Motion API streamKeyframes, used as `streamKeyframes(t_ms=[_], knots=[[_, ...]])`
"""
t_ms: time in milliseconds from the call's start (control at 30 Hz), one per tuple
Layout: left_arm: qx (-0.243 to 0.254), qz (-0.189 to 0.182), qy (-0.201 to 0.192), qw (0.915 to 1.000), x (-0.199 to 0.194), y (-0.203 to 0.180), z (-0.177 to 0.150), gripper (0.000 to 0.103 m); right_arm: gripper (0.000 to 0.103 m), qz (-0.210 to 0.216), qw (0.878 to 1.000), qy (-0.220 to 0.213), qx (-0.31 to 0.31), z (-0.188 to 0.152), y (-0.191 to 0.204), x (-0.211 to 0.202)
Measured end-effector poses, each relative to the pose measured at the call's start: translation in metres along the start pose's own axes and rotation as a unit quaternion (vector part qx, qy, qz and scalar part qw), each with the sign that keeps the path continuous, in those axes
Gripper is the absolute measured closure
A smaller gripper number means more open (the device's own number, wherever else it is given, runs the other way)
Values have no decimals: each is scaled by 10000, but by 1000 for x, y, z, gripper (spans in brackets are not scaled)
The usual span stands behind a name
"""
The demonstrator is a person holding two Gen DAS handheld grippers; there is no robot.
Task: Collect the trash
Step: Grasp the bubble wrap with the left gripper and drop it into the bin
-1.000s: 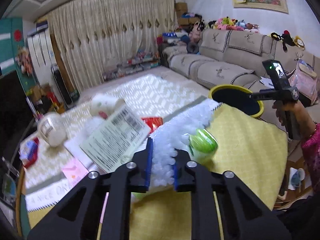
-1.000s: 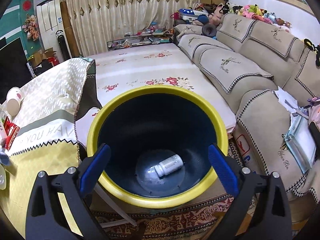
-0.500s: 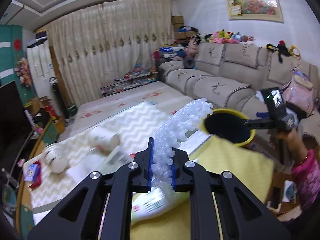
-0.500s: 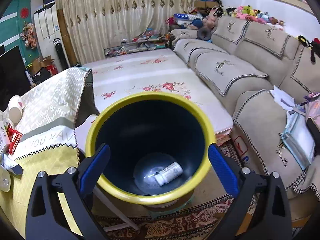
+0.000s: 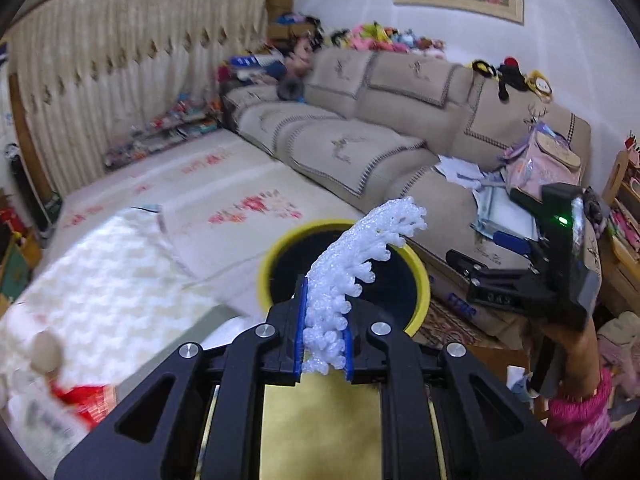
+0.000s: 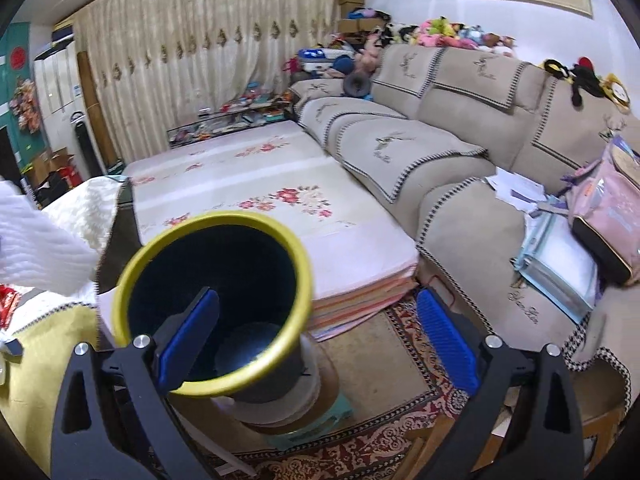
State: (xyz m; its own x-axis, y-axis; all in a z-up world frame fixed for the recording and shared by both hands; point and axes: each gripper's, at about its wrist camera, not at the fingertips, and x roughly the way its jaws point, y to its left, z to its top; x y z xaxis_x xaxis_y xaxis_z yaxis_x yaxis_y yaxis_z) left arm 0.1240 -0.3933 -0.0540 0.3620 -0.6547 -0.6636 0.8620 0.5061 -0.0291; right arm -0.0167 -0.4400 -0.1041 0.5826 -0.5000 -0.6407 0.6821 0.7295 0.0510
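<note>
The strip of white foam netting (image 5: pixel 344 276) sits pinched between the blue pads of my left gripper (image 5: pixel 323 334), its lower end clamped tight and the rest curling up and forward past my fingertips. From my left camera its free, knobbly tip arches across the mouth of the yellow-rimmed bin (image 5: pixel 418 276), so the netting lies between me and the bin and covers part of its dark opening; whether the tip is truly over the opening or only in line with it I cannot tell. In my right camera the same netting shows as a blurred white mass (image 6: pixel 38 248) at the left edge, to the left of the bin and level with its rim or a little higher.

My right gripper (image 6: pixel 316 336) is spread wide and grips nothing. Its left blue pad (image 6: pixel 186 336) stands in front of the bin's dark interior, while the right pad is off to the bin's right, over the patterned rug (image 6: pixel 404 404). The bin (image 6: pixel 132 264) leans in this view and stands on a round base. Its inside is too dark and blurred to make out any contents.

Nearer to me than the bin, the yellow tablecloth (image 5: pixel 320 428) runs under my left gripper. To the bin's left lies the white zigzag cloth (image 5: pixel 104 284); behind the bin is the flowered mat (image 6: pixel 256 184), and to its right the beige sofa (image 6: pixel 448 136). My right hand (image 5: pixel 568 356), in a pink sleeve, holds its gripper to the right of the bin in the left view.
</note>
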Motion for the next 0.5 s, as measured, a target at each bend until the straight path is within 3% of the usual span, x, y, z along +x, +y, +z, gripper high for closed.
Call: streamKeyframes(t_ms=[200,300,333,500], knots=[[-96,25,248,9996,70,-13,21,82,9,57,9999,65,135,-2,-15,7],[-113,89,320,9994,88,-15,26,61,8,76,9997,97,197,-3,-18,10],[-123,125,315,9993,92,-15,27,46,8,86,9997,111,210,-4,-18,10],[-211,244,187,9993,87,-8,26,41,8,134,9996,134,205,-4,-15,11]])
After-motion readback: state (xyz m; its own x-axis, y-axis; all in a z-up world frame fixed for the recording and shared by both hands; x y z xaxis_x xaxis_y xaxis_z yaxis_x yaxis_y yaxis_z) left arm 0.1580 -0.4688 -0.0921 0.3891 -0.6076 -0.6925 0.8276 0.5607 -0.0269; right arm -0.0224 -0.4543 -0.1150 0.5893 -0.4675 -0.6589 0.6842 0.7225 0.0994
